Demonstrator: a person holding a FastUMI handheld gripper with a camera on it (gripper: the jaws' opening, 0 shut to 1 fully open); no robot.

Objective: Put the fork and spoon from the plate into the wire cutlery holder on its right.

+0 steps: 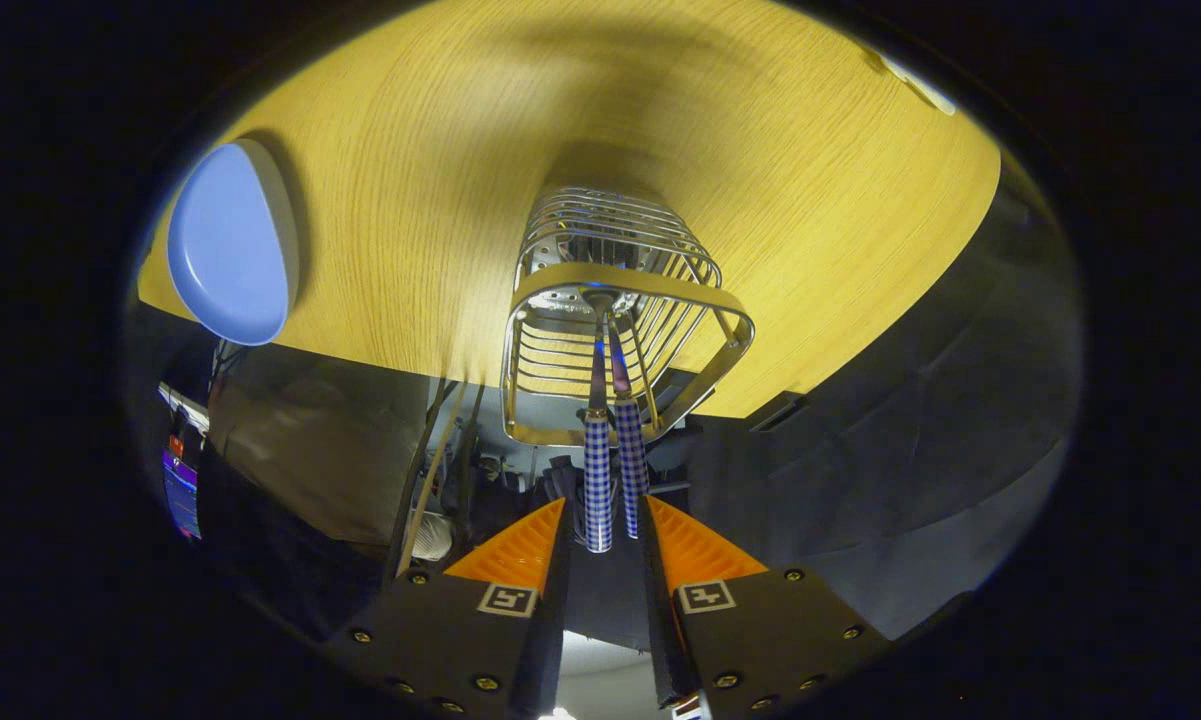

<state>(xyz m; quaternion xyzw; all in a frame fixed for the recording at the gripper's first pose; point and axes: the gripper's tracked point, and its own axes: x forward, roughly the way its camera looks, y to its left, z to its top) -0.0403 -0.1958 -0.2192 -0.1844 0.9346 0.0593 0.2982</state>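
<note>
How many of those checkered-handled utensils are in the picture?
2. Both stand side by side in the wire cutlery holder: the left utensil and the right utensil, handles sticking up between the gripper fingers. Their heads are hidden, so fork and spoon can't be told apart.

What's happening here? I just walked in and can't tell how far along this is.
A hand-held gripper looks down over a wire cutlery holder on a wooden table. Two utensils with checked handles stand side by side between its jaws, their far ends already down inside the holder. Whether the jaws press on them or have let go is unclear. The blue plate off to the side looks empty.
</note>
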